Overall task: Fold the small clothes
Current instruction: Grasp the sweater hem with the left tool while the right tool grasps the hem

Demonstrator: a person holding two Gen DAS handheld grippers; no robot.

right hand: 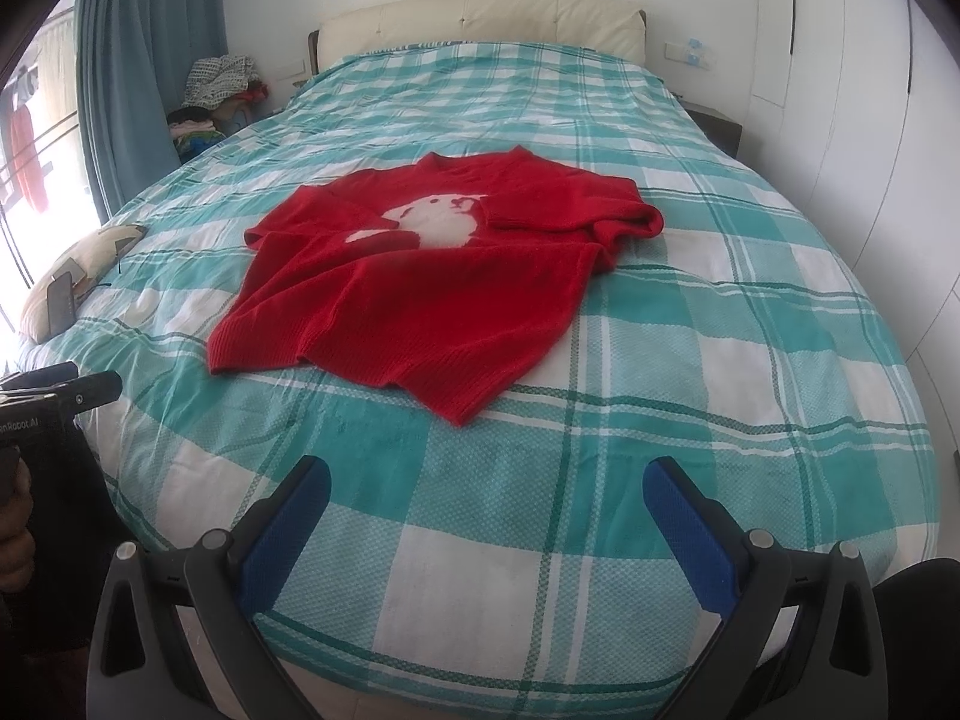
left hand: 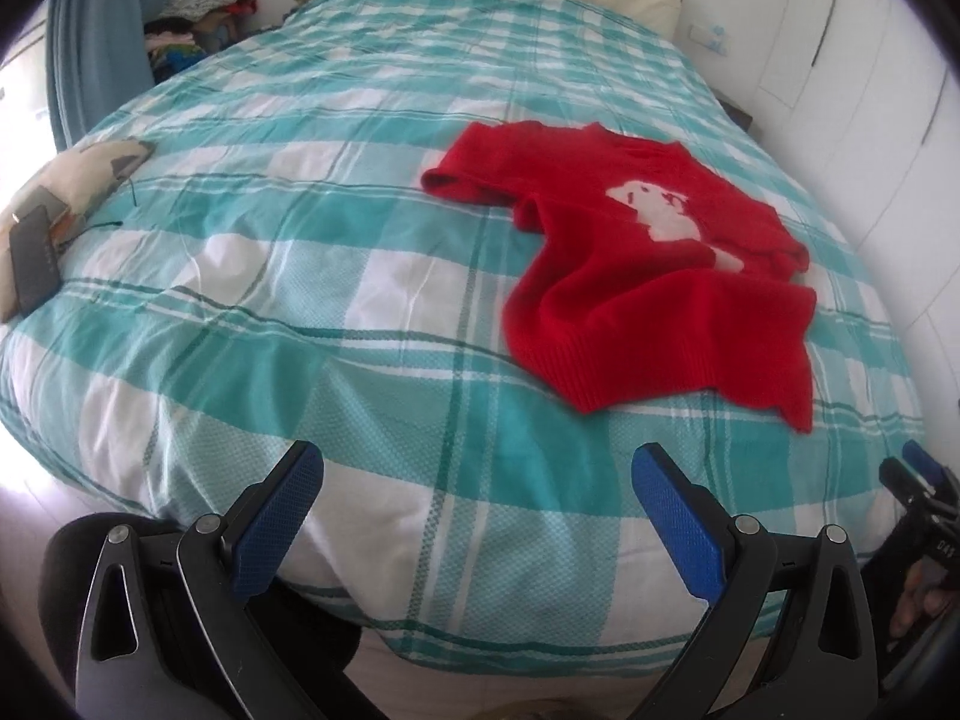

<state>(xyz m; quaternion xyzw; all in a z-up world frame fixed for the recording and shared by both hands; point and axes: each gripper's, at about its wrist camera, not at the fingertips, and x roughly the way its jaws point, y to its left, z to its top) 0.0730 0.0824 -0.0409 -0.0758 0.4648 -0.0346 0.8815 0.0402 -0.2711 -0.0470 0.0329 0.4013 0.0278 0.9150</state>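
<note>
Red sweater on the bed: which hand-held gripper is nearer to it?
Right, by a small margin. The right hand-held gripper faces the red sweater almost straight on, hem just ahead. The left hand-held gripper is offset to the sweater's left. Both are open and short of it.

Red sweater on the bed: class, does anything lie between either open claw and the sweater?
Nothing visible does. Only bare checked bedspread lies between the right claw and the red sweater, and likewise ahead of the left claw. The cushion sits far off at the bed's left edge.
</note>
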